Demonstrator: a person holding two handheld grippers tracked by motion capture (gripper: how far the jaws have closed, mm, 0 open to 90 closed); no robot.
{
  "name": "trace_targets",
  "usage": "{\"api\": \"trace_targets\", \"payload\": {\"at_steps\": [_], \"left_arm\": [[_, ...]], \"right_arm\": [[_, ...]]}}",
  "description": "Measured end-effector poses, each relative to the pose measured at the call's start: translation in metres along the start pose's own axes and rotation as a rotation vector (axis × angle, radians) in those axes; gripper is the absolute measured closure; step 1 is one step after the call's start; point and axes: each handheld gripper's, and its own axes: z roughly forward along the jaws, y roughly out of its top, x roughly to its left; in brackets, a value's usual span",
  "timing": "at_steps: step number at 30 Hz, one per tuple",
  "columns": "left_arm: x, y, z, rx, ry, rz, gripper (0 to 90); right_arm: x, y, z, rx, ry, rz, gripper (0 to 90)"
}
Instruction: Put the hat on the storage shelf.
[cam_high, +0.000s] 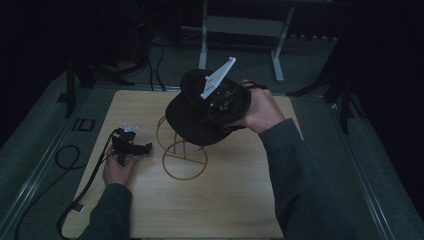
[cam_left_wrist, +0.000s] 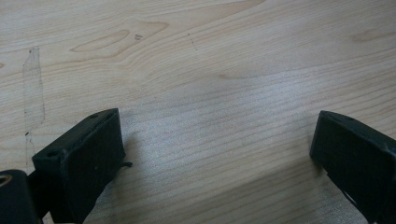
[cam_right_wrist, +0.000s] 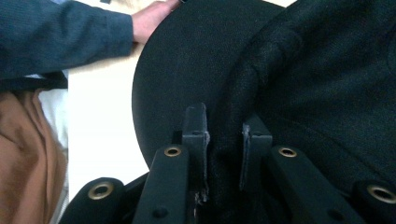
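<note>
While the right gripper (cam_right_wrist: 224, 135) pinches the black cap (cam_high: 192, 117) above the wire stand (cam_high: 182, 152), its jaws sit narrow on fabric. Left gripper (cam_left_wrist: 217, 154) rests wide open on the table (cam_left_wrist: 210, 60).

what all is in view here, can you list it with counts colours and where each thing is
cap: 1, black, held above the wire stand near the table's middle, its fabric pinched between the right hand-held gripper's jaws
wire stand: 1, golden-yellow, on the table under the cap
table: 1, light wood, fills the middle of the high view
frame legs: pale grey, on the floor beyond the table
cable: black, trailing off the table's left edge
left hand-held gripper: 1, black, jaws wide apart over bare wood, at the table's left
right hand-held gripper: 1, black, closed on the cap
hands: 2, left low on the table, right raised
</note>
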Motion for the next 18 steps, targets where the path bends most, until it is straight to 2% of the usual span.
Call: {"api": "trace_targets", "payload": {"at_steps": [11,18], "left_arm": [[0.0,0.0,0.0,0.002,-0.001,0.0,2.4],[0.0,0.0,0.0,0.002,0.0,0.001,2.4]], "right_arm": [[0.012,0.018,0.013,0.013,0.029,-0.059,76.5],[0.021,0.03,0.027,0.036,0.056,-0.109,76.2]]}}
